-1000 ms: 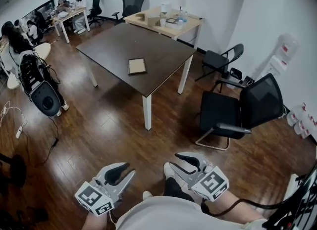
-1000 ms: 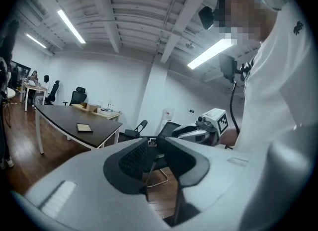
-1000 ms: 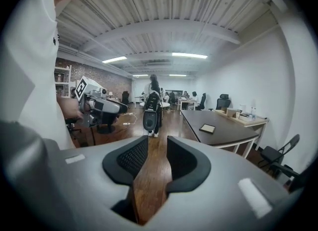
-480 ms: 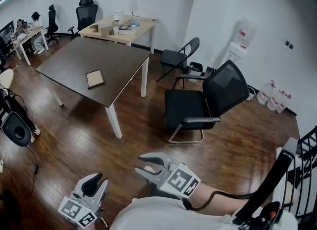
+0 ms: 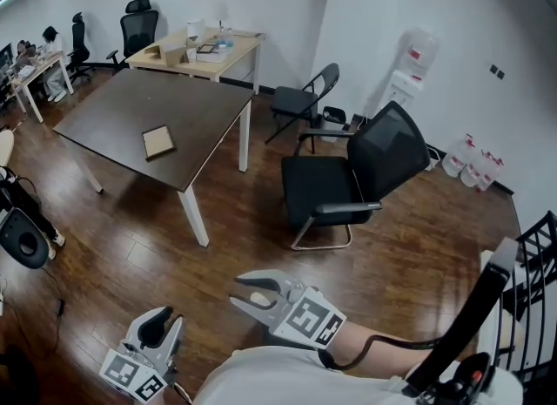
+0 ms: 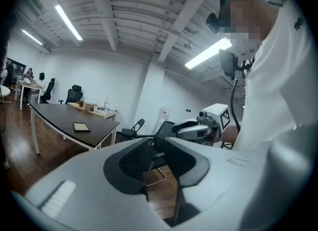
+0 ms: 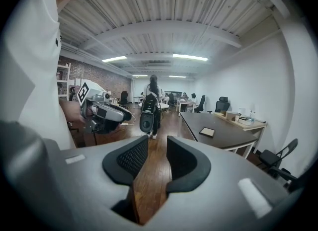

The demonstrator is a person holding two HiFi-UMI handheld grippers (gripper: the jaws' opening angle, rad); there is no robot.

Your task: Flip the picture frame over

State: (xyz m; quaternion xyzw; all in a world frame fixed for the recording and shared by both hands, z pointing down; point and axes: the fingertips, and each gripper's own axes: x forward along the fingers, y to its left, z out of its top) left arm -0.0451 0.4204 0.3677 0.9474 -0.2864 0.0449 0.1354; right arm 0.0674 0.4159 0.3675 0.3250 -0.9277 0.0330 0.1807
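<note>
Person stands on the wood floor (image 5: 261, 220), well apart from the dark table (image 5: 122, 103), which lies off at about 11 o'clock in the head view. The picture frame (image 5: 157, 142) lies flat on that table toward its near edge, alone, with a pale face in a darker border turned up. It is too small to tell whether that face is the front or the backing. Left tool (image 5: 159, 323) is at about 7 o'clock, low and close to the body. Its own view shows the jaws a moderate gap apart, with only a chair and floor seen through them, so it holds nothing. Right tool (image 5: 248, 293) is at about 6 o'clock, a little further forward, pointing toward 9 o'clock. Its jaws also stand parted, with bare floorboards between them. A black office chair (image 5: 348, 177) sits at about 1 o'clock and a folding chair (image 5: 300, 98) is beyond it, neither on the line to the table. Judgement: both tools are carried low, slack and open because nothing is in reach, a walking posture rather than a working one. The flat frame fits either a frame awaiting its turn-over or one already turned and laid back down, and the carried tools fit an approach or a retreat equally. Lying flat with its border on the tabletop, the frame offers little edge for jaws to catch.
</note>
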